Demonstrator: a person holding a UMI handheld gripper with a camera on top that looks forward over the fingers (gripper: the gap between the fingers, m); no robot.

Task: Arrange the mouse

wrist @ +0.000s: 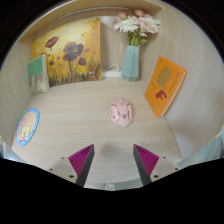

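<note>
A pink mouse (122, 112) lies on the light wooden desk (90, 125), well ahead of my fingers and slightly right of the middle between them. My gripper (114, 164) is open and empty, its two magenta pads (82, 160) spread wide above the desk's near part. Nothing stands between the fingers.
A flower painting (68, 52) leans against the wall at the back left, with a small green card (37, 74) beside it. A pale vase with pink flowers (131, 62) stands behind the mouse. An orange card (164, 85) is to the right. A round coaster (27, 126) lies at the left.
</note>
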